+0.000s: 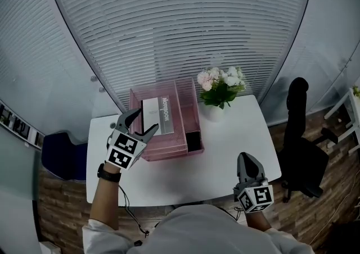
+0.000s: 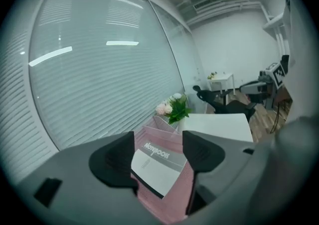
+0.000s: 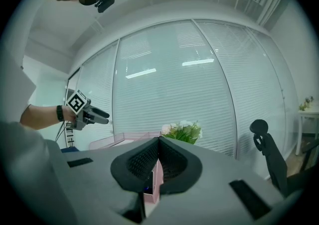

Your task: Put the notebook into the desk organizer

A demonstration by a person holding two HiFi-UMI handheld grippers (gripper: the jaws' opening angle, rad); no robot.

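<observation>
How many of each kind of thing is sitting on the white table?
Notebook: 1
Pink desk organizer: 1
Pot of flowers: 1
Total: 3

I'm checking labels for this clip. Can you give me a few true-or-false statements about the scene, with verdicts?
1. The notebook lies in the organizer. True.
2. The left gripper grips the notebook. False: its jaws stand apart with nothing held, above the organizer.
3. The right gripper is shut. True.
4. The flowers stand left of the organizer. False: in the head view they stand at its right.
5. A black chair stands right of the table. True.
</observation>
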